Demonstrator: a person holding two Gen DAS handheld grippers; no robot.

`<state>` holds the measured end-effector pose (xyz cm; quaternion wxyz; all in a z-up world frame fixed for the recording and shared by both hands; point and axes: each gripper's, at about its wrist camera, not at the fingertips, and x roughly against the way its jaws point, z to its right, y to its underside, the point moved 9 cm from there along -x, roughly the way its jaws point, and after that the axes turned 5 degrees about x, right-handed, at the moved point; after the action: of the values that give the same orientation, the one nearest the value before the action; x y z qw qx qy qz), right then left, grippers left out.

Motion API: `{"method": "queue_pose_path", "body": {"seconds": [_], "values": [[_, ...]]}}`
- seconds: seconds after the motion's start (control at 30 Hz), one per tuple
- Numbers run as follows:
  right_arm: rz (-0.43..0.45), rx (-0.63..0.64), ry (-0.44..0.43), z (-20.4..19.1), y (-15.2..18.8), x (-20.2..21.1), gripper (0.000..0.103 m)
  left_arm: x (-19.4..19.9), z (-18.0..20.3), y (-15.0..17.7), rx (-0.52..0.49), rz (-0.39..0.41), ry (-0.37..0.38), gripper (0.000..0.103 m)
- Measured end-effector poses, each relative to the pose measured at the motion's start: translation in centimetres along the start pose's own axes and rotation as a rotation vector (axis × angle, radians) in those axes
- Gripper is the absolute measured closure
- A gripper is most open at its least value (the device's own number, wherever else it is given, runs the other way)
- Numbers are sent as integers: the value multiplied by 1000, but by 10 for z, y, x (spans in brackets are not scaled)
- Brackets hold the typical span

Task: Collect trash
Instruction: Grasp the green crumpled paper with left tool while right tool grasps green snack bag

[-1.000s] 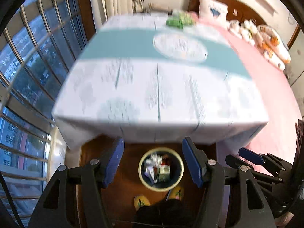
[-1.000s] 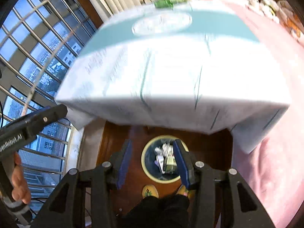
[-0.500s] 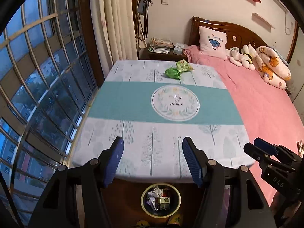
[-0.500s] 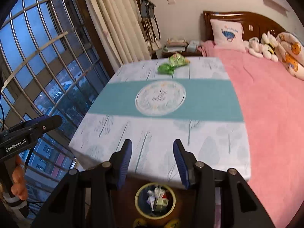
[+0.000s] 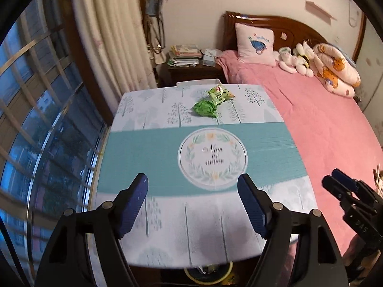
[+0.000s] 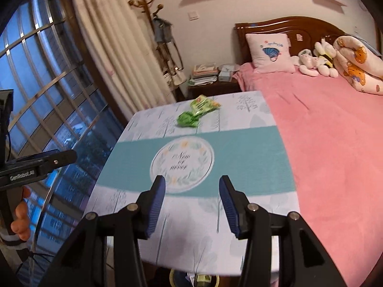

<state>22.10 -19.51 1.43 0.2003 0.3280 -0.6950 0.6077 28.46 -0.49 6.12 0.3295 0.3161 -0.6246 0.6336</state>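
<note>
Left wrist view: left hand-held gripper [image 5: 192, 203] empty, jaws opening; right hand-held gripper [image 6: 192, 204] part-open, empty. Step: reach. Next: cross table [image 5: 148, 143] to crumpled green foil wrapper [image 5: 205, 109].

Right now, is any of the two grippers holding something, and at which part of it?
Nothing is held. The left gripper, its jaws opening, and the right gripper are both empty. The green wrappers lie untouched at the table's far end.

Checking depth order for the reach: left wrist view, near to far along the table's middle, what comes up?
left gripper, jaws opening and empty → round emblem → crumpled green wrapper → green snack packet → nightstand
</note>
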Motion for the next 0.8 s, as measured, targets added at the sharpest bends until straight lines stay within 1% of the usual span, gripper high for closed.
{"method": "queue_pose_path", "body": {"seconds": [0.1, 0.13, 0.2, 0.3, 0.33, 0.4, 0.47, 0.5, 0.53, 0.6, 0.63, 0.73, 0.8], "values": [[7, -36, 43, 5, -25, -19, 51, -38, 1, -40, -52, -20, 30, 27], [9, -54, 61, 7, -35, -29, 50, -56, 1, -56, -77, -28, 42, 27], [6, -94, 89, 11, -48, -44, 49, -85, 0, -78, -110, -47, 57, 27], [4, -174, 108, 14, -70, -78, 46, -141, -2, -112, -164, -77, 88, 27], [3, -197, 122, 16, -79, -97, 46, -163, -4, -123, -186, -83, 91, 27], [-3, -223, 137, 17, -89, -122, 46, -202, -4, -138, -219, -95, 93, 27], [-5, -251, 147, 19, -101, -153, 46, -241, -1, -145, -244, -128, 106, 27], [-8, -260, 156, 19, -104, -164, 46, -265, 1, -149, -256, -158, 113, 27], [-15, -273, 162, 20, -109, -182, 46, -280, 4, -149, -257, -180, 128, 27], [-29, -289, 164, 22, -113, -203, 46, -312, 12, -150, -251, -236, 168, 27], [-45, -305, 170, 25, -114, -218, 46, -325, 16, -149, -244, -259, 180, 27], [-62, -343, 173, 33, -116, -245, 46, -363, 23, -149, -205, -324, 223, 27], [-76, -378, 168, 41, -115, -265, 46, -380, 28, -148, -186, -351, 248, 27]]}}
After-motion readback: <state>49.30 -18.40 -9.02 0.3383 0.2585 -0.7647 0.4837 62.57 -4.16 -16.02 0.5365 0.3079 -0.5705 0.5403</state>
